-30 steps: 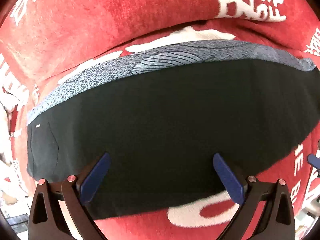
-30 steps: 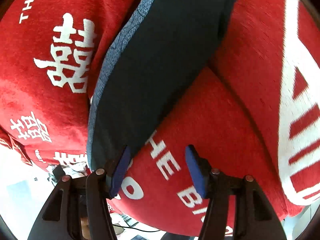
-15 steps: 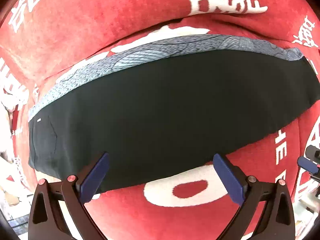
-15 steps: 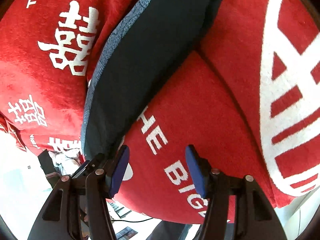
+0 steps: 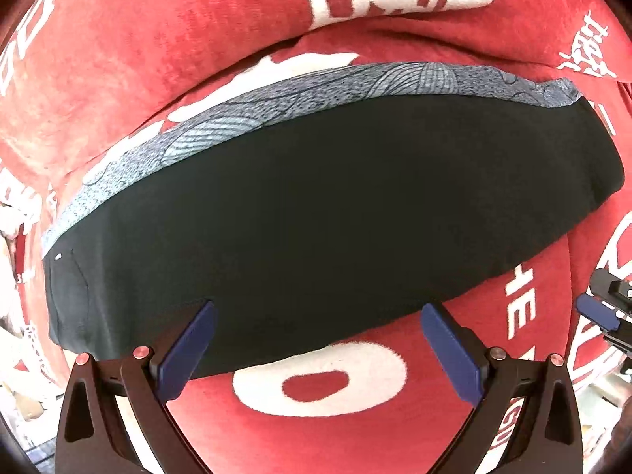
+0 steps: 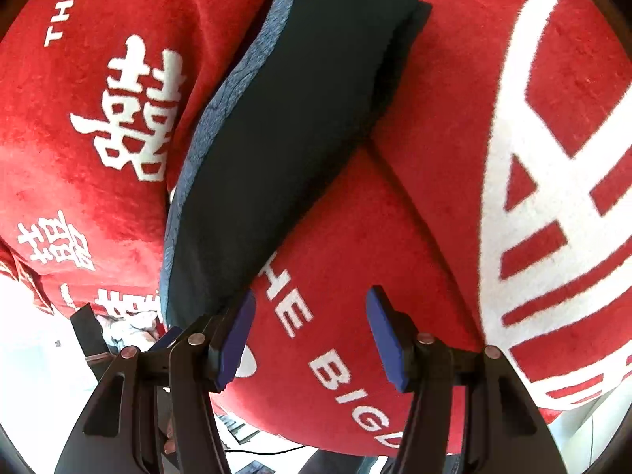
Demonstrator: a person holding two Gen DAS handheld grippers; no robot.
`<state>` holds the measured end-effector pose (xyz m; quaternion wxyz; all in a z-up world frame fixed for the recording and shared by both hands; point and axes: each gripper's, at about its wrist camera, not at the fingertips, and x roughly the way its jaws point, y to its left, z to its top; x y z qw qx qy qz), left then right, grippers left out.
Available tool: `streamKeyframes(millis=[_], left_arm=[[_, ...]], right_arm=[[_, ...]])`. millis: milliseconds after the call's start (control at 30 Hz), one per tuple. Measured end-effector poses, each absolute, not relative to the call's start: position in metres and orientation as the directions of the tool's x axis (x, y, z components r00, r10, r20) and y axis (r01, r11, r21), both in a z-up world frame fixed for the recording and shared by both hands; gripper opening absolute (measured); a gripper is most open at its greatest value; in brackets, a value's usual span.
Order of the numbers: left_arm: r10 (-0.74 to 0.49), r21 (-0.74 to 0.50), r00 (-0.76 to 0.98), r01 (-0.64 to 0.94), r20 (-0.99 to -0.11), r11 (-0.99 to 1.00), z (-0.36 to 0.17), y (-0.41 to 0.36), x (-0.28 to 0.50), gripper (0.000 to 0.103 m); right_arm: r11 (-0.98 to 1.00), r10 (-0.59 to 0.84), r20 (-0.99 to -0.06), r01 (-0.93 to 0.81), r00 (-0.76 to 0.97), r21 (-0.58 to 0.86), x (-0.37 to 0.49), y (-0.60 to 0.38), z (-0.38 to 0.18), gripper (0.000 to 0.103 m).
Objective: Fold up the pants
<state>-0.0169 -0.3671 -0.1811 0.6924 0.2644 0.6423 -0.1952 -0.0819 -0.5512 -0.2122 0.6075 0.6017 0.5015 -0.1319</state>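
I am holding both sets of jaws open and empty over the red blanket (image 5: pixel 316 414), because the pants (image 5: pixel 316 217) are lying already folded into a dark band just beyond my left gripper (image 5: pixel 318 349), left of my right gripper (image 6: pixel 310 333)

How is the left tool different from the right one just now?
The left tool is spread wide; the right tool is opened narrower. The left tool faces the long side of the dark pants; the right tool sits at their end. Both are open and hold nothing, above the red blanket.
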Motion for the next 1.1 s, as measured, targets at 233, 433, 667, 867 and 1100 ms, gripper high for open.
streamKeyframes(millis=[233,433,667,867,1100], left_arm=[[0.051,0.1,0.095,0.625,-0.994,0.774,-0.179,-0.39,-0.012,0.103],[-0.022,0.065,0.136,0.601,-0.991,0.797,-0.167,-0.415,0.004,0.103],[0.008,0.092,0.136,0.628,-0.991,0.773,-0.204,-0.444,0.0,0.103],[-0.046,0.028,0.112,0.584,-0.993,0.811,-0.212,-0.431,0.001,0.103],[-0.022,0.091,0.183,0.585,-0.983,0.806,-0.186,-0.441,0.012,0.103]], right_arm=[[0.214,0.421,-0.767,0.769,0.485,0.603,-0.086,-0.568,-0.216,0.062],[0.157,0.388,-0.729,0.739,0.564,0.655,-0.09,-0.584,-0.222,0.062],[0.135,0.341,-0.713,0.719,0.612,0.682,-0.09,-0.603,-0.241,0.062],[0.101,0.341,-0.646,0.656,0.683,0.748,-0.079,-0.605,-0.262,0.062],[0.082,0.312,-0.621,0.631,0.719,0.771,-0.044,-0.608,-0.274,0.054]])
